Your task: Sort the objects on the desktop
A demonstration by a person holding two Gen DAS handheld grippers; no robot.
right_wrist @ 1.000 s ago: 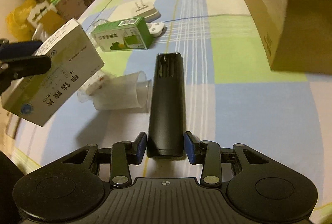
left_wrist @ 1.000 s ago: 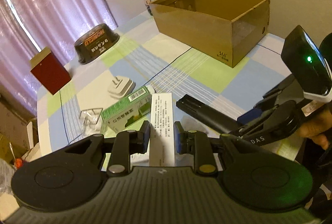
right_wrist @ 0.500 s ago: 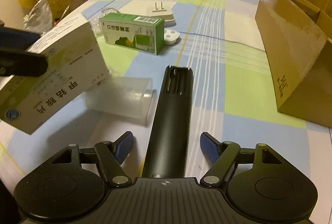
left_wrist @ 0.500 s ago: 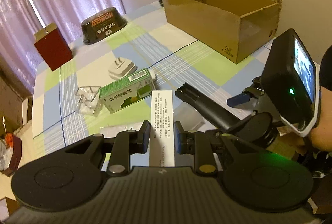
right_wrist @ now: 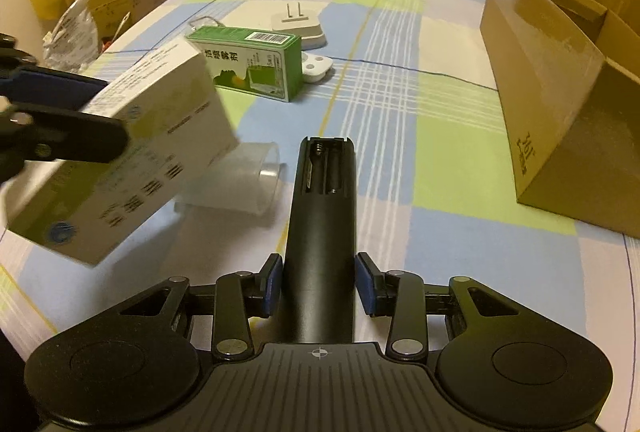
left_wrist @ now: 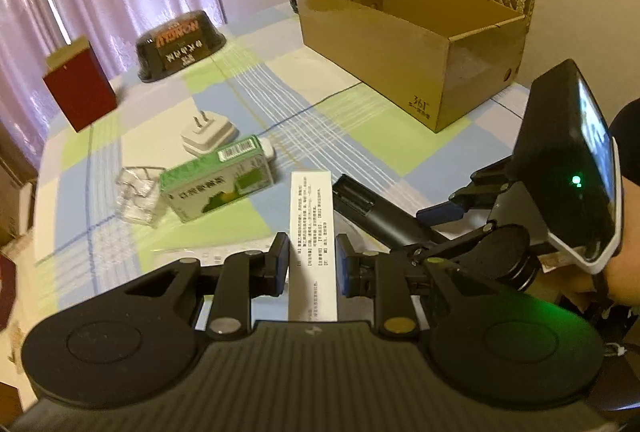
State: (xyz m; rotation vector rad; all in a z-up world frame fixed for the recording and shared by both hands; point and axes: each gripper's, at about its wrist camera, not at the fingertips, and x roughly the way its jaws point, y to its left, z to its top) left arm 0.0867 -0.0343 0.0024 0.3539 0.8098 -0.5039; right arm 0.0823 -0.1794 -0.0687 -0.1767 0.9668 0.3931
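Right wrist view: the right gripper (right_wrist: 318, 282), wide open a moment ago, is now closed on the black remote (right_wrist: 320, 216) lying on the counter (right_wrist: 460, 160), while the white box (left_wrist: 311, 232) is kept clamped aloft in the left gripper (left_wrist: 311, 264), so both are judged ready for the cardboard box (left_wrist: 404, 36).

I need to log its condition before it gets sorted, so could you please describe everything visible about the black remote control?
The black remote control is a long, slim bar of matte plastic, lying back side up and pointing away along the checked tablecloth. Its battery cover is missing: the open compartment at the far end shows a spring and dark cells. The near end sits between the blue pads of the right tool, which stand closely beside it. A clear plastic cup lies on its side just left.
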